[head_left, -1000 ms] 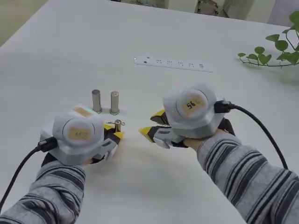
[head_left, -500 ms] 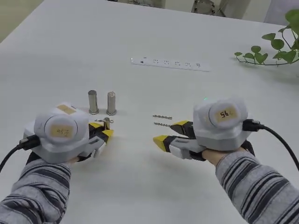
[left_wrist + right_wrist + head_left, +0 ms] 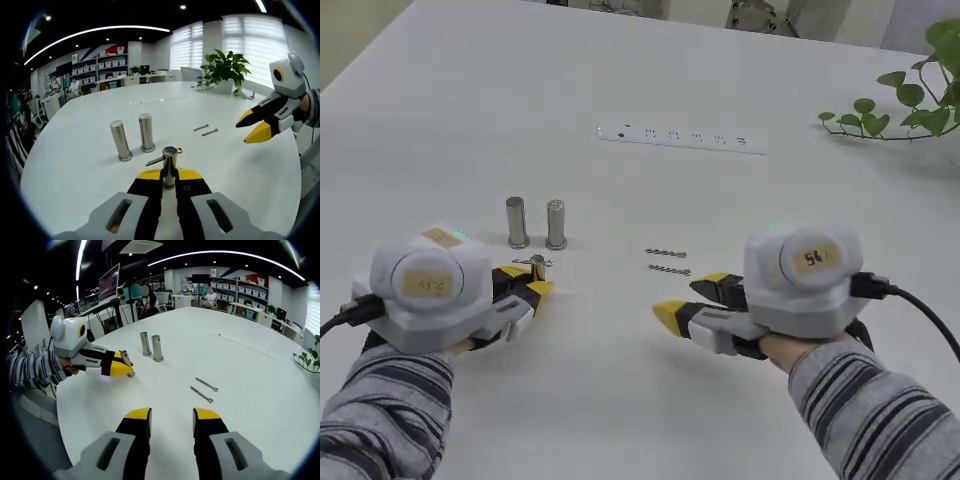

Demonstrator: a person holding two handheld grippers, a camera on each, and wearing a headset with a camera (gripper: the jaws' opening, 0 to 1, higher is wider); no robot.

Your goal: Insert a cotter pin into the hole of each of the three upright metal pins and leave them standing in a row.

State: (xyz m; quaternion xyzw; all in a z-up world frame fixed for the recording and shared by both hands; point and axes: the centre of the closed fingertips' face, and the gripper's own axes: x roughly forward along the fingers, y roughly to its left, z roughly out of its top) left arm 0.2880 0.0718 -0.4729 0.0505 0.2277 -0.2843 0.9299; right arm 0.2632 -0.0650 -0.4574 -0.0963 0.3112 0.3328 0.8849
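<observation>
Left gripper: jaws closed on a metal pin already carrying a cotter pin, just in front of two bare upright pins. Right gripper: jaws parted and empty, near two loose cotter pins lying on the table. The next grasp is best taken at a looped end, keeping the shank level with the hole.

— What are the metal pins like?
— Smooth steel with a satin sheen and soft reflections. The cotter pins are thin bare wire.
— And the table?
— Matt white, smooth. The left gripper and right gripper have pale grey plastic shells and faintly glossy yellow jaw tips. The sleeve is striped knit cloth.
</observation>
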